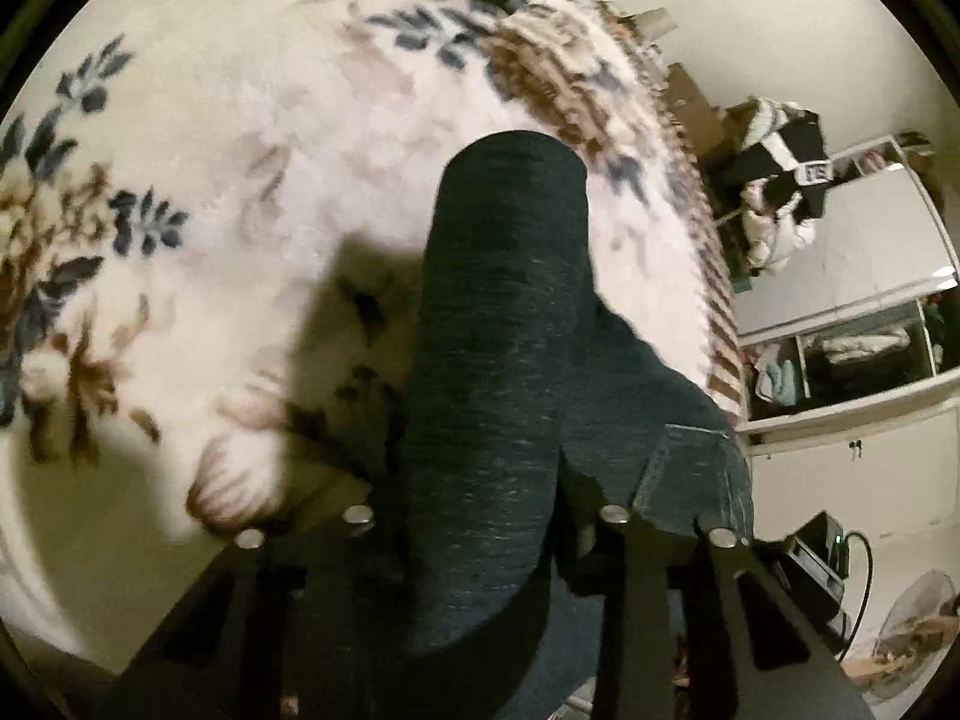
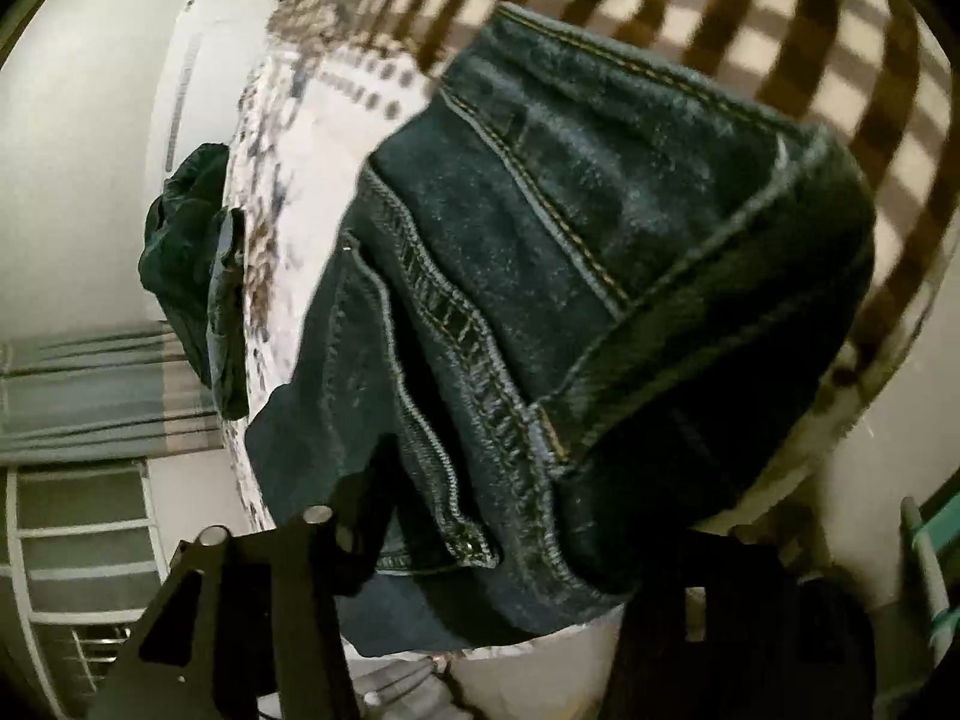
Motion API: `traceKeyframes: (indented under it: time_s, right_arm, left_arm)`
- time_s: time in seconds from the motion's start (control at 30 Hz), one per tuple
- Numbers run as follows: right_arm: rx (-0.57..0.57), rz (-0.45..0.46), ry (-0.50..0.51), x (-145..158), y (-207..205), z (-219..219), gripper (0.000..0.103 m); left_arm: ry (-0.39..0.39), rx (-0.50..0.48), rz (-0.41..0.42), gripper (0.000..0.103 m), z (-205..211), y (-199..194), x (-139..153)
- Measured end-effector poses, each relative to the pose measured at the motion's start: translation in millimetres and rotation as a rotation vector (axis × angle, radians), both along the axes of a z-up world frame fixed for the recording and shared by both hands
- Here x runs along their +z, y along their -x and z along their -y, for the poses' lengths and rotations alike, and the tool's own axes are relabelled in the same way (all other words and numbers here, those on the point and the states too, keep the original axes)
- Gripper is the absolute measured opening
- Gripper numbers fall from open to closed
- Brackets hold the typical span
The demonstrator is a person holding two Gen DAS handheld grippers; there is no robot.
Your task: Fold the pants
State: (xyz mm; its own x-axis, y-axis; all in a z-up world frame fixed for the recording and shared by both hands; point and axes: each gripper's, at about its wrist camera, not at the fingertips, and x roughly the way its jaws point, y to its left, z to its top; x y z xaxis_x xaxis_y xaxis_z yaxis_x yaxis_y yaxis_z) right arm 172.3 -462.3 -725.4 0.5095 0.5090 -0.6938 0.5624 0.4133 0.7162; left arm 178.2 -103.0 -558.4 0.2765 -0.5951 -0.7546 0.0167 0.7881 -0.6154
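Observation:
Dark blue jeans [image 1: 498,360] hang from my left gripper [image 1: 486,528] above a floral blanket [image 1: 240,150]. One leg drapes forward between the black fingers [image 1: 624,570], and the gripper is shut on the denim. In the right wrist view the jeans' waistband and seat [image 2: 600,276], with stitched seams and a pocket, fill the frame. My right gripper [image 2: 510,546] is shut on that denim, its left finger [image 2: 258,588] showing at the bottom. The right finger is mostly hidden by cloth.
The blanket's brown striped border [image 2: 780,30] runs along the bed edge. A pile of dark clothes [image 2: 192,276] lies at the bed's far side. Shelves with clothes [image 1: 780,192], a closet [image 1: 864,348] and a fan [image 1: 912,630] stand by the wall.

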Motion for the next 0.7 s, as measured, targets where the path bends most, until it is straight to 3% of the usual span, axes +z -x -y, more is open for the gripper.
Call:
traceKeyframes:
  time_s: [0.23,0.4,0.53,0.7]
  right_arm:
    - [0.007,0.04,0.024,49,11,11,0.043]
    - [0.027,0.092,0.04,105,5,15,0.043]
    - [0.036,0.138,0.042,145,-2,13,0.043]
    - [0.056,0.202,0.075,194,-49,-6,0.043]
  left_arm:
    - [0.061,0.01,0.025,0.025,1,9,48]
    - [0.11,0.012,0.038,0.025,-1,4,93]
    - [0.133,0.029,0.065,0.025,-9,-19,127]
    - [0.152,0.028,0.113,0.025,-25,-71,156]
